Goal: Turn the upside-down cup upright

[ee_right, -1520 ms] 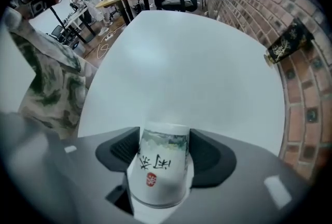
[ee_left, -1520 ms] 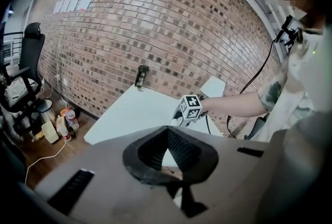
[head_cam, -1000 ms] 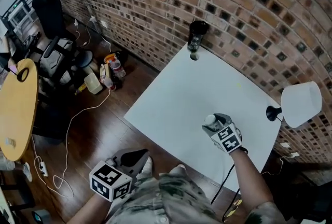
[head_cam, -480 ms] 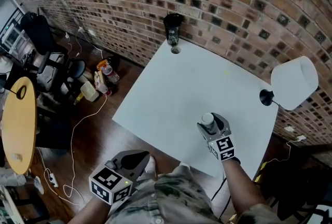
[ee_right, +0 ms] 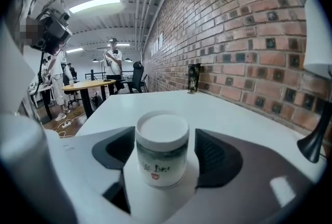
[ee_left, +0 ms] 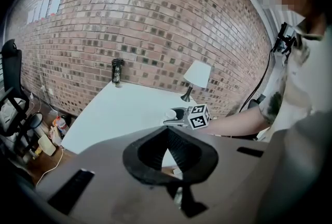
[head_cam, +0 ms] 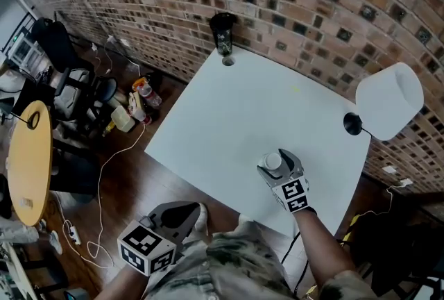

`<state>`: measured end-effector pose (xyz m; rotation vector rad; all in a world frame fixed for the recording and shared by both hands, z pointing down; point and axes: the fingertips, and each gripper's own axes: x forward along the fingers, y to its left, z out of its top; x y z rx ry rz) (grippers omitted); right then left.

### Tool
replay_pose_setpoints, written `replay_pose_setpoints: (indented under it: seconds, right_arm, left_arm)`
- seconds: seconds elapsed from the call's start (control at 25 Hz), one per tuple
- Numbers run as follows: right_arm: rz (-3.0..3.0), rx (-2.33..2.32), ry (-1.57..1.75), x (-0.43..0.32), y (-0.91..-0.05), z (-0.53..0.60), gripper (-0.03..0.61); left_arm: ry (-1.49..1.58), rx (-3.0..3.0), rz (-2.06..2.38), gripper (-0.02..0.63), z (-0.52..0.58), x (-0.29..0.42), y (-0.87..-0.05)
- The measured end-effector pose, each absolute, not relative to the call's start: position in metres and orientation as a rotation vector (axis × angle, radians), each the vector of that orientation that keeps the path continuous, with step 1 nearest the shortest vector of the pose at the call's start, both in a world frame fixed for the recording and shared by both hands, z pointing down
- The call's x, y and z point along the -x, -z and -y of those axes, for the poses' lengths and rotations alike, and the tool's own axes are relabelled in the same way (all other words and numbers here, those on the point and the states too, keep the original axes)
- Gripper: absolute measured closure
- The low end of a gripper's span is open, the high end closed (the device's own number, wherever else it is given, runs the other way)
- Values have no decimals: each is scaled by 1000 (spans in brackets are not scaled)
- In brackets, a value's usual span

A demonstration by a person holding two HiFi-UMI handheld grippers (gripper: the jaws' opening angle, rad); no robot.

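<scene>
- The left gripper hangs off the near-left edge of the white rectangular table, by the person's body. Its jaws are together with nothing between them.
- A tall dark container stands at the far corner, well apart from the work and unlikely to be a hazard.
- The small white paper cup with green print stands near the table's front edge. Its flat closed end faces up, so it is not yet turned.
- The right gripper brackets the cup, and its jaws are opening, with both pads clear of the cup's sides.
- Risks: the cup looks light and thin. An off-centre or hard squeeze could dent it or tip it, and it might then roll off the near edge.
- The white-shaded lamp with a black base stands to the right. A wide wrist roll could clip it.
</scene>
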<state>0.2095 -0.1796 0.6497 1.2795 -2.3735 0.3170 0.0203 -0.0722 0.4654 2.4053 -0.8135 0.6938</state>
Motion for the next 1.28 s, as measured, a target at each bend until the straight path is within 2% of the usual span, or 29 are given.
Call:
replay_pose_setpoints:
  seconds: [0.04,0.2,0.48,0.92,1.12,1.28]
  right_arm:
    - [2379,-1275,-334,-211,-648,177,207]
    - [2405,-1310,-379,-225,-630,167,176]
    - [2440,-1302,-452,-215,-587,103,176]
    - [2495,-1189,-626,-90,-521,-134,178]
    - [2432,-1177,-578,-27,-491,-262,178]
    - [2418,-1153,-580,-8,-464,-333,178]
  left_arm:
    - [-695,-2392,827,609,66,-20,-466]
    - [-676,-2335,894,609,48,-13,-474]
    - [-639,-2326,943,609,5,9,-470]
    - [-508,-2473,810,609,-155,80,-445]
    - [-495,-2502,657,609,-250,114,-438]
    - [-481,-2527,629,609,-302,128,-426]
